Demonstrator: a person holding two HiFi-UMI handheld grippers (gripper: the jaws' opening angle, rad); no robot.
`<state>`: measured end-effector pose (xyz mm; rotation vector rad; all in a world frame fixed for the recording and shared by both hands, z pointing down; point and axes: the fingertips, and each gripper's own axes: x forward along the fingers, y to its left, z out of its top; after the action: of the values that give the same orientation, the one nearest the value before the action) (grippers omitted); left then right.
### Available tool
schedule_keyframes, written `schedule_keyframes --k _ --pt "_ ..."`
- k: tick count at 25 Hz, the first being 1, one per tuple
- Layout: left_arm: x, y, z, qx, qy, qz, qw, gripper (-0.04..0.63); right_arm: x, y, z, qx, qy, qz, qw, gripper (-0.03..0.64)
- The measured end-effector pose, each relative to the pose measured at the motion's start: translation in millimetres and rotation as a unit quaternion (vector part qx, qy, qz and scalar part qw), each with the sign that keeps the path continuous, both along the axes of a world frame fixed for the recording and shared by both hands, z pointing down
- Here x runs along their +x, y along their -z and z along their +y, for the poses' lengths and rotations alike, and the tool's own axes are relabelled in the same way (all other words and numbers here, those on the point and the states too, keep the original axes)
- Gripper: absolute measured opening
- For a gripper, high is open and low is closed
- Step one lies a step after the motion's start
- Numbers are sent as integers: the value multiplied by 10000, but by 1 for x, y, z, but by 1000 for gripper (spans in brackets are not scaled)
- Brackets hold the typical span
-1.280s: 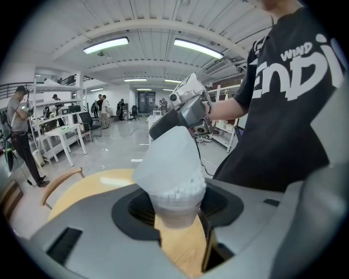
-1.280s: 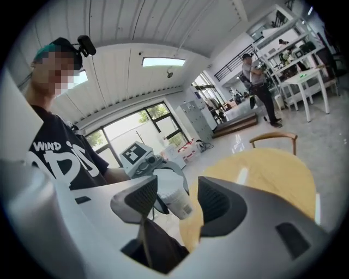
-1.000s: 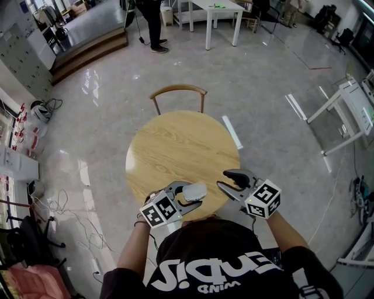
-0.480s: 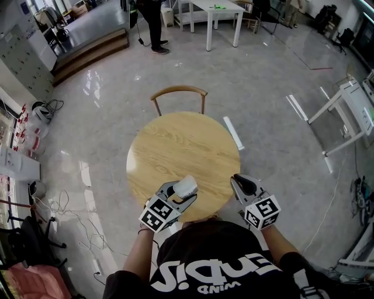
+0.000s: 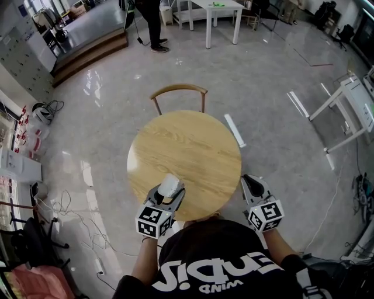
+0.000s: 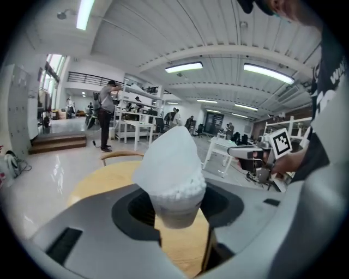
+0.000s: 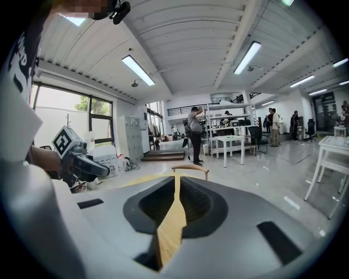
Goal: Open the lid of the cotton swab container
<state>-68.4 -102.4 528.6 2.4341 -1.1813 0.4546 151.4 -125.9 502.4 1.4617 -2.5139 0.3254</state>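
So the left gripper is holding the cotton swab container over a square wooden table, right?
Not square: the wooden table is round, as the head view shows. The left gripper does hold the cotton swab container over it.

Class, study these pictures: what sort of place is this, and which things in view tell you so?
Probably an open lab or workshop hall: white work tables stand on a glossy pale floor, with metal storage racks behind and long strip lights on a ribbed ceiling.
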Motion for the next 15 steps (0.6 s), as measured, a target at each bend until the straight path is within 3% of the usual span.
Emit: schedule_keyframes --k 7,15 --pt "-25 -1 2 120 779 29 9969 212 4 0 -2 28 -218 -58 9997 18" --pt "-32 4 2 222 972 6 9950 212 4 3 -3 25 -164 -55 9998 14"
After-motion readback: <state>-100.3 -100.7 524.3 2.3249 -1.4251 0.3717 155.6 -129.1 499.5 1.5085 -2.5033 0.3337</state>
